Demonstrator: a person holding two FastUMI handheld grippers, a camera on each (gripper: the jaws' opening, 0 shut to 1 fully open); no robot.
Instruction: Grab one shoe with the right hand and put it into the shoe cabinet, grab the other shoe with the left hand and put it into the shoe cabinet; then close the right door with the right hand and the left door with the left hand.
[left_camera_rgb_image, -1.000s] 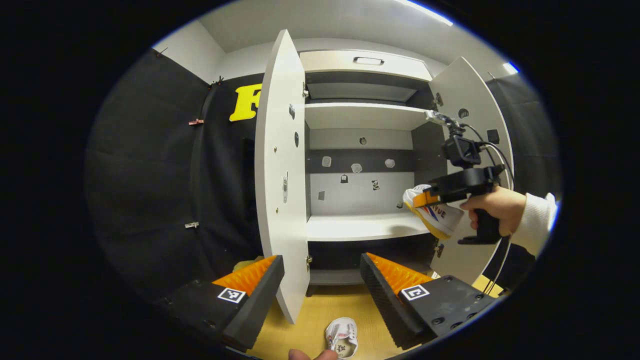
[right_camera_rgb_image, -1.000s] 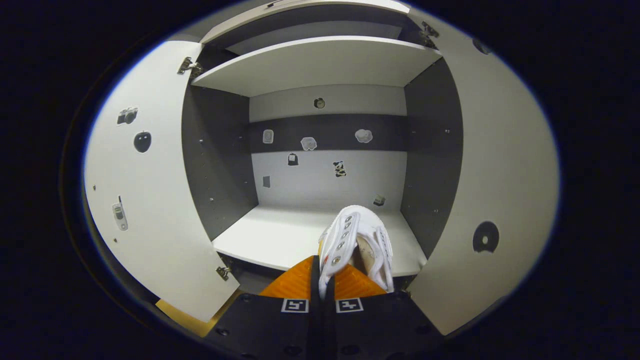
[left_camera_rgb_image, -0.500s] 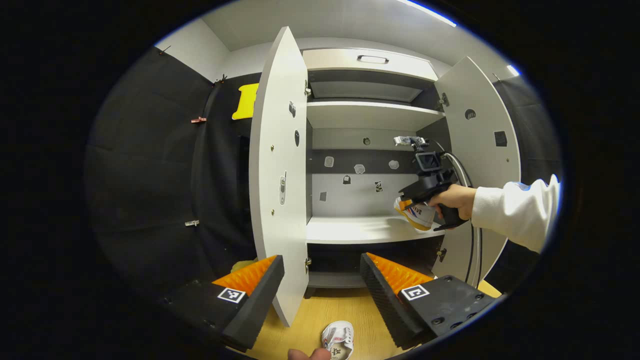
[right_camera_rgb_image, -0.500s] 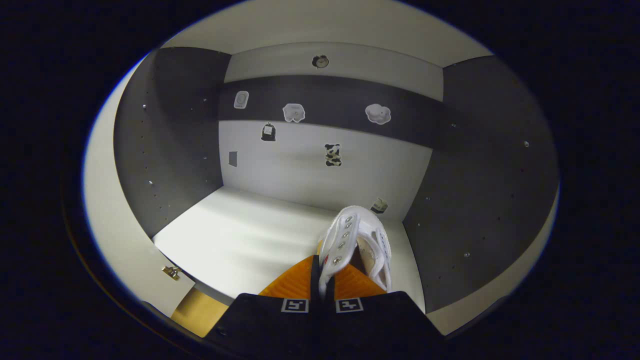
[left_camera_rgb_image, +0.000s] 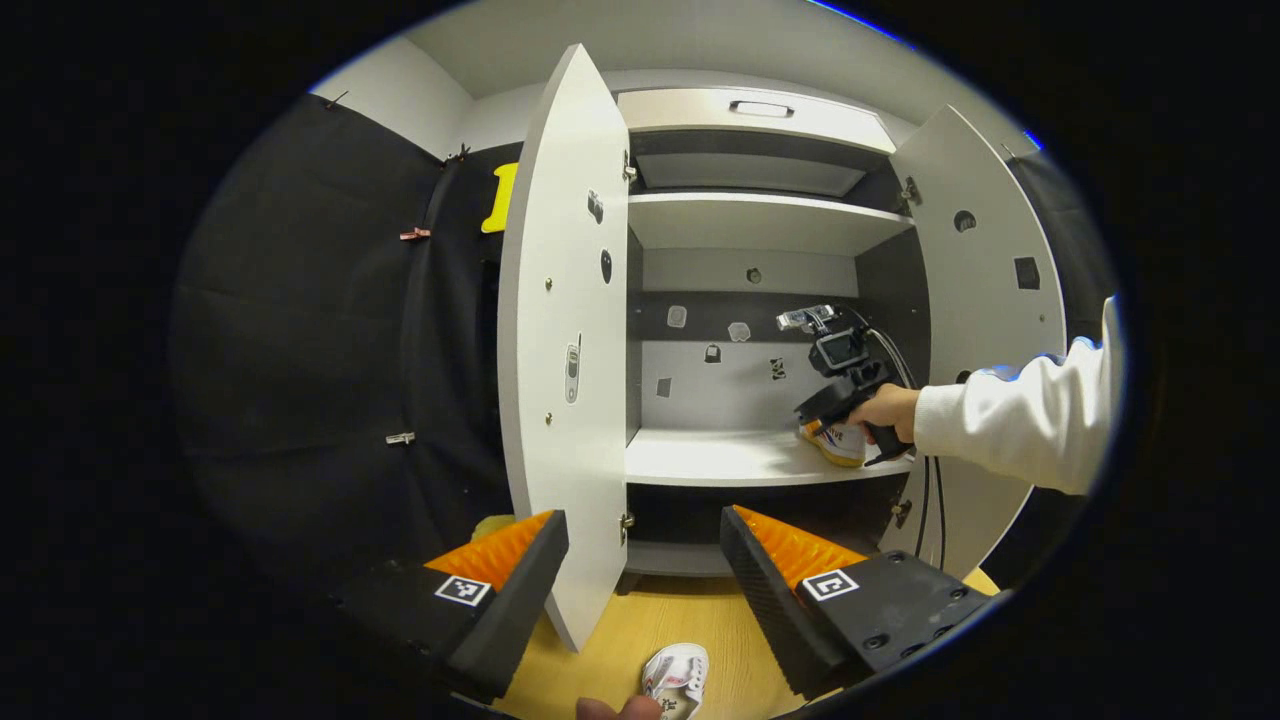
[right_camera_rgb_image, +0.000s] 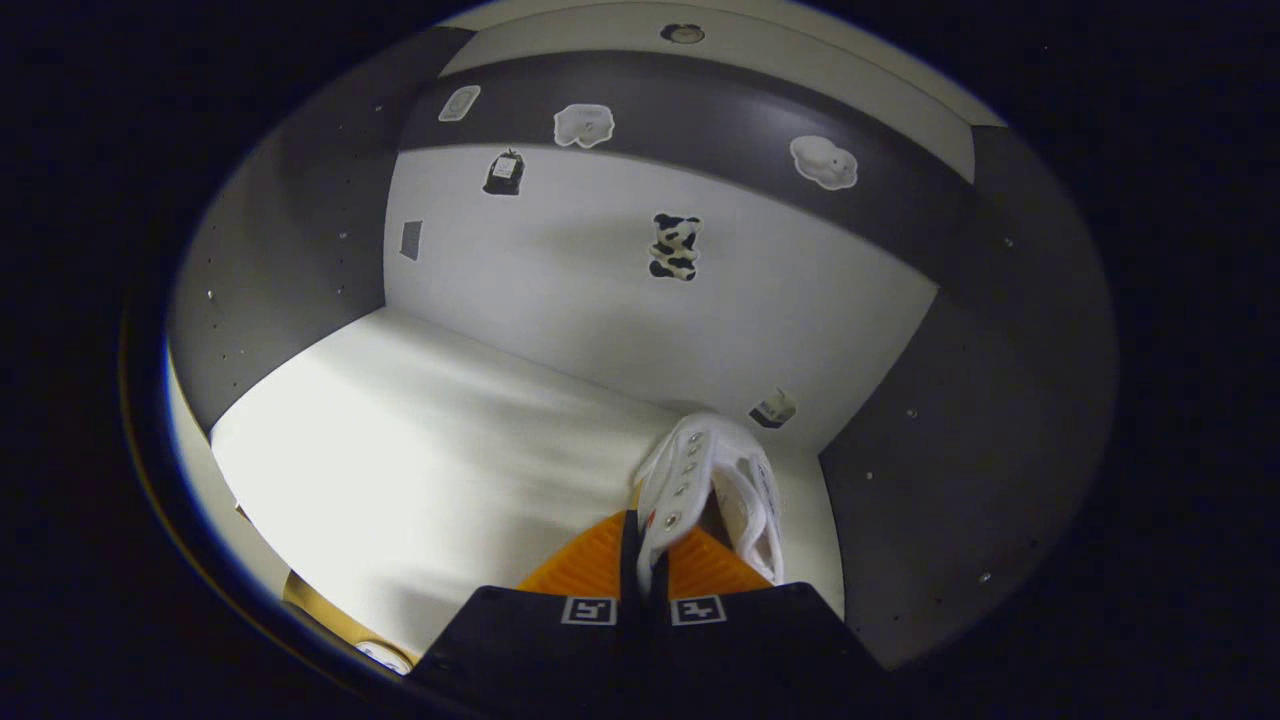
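- Right gripper (right_camera_rgb_image: 645, 560): fingers clamped on the collar edge of the first shoe (right_camera_rgb_image: 715, 480), held low over the right end of the cabinet shelf (right_camera_rgb_image: 420, 420), near the side wall.
- Left gripper (left_camera_rgb_image: 640, 570): fingers apart, empty, facing the open left door (left_camera_rgb_image: 560, 350).
- Second shoe (left_camera_rgb_image: 678, 672): lies on the wooden floor (left_camera_rgb_image: 620, 650) below the left gripper.
- Handling, judged: light, soft canvas upper that folds under pressure; the sole is stiffer.
- Take hold at the collar or eyelet strip, pinching one wall of the opening.

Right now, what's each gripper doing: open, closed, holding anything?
Left gripper: open, holding nothing.
Right gripper: fingers closed on a white shoe, over the cabinet shelf.
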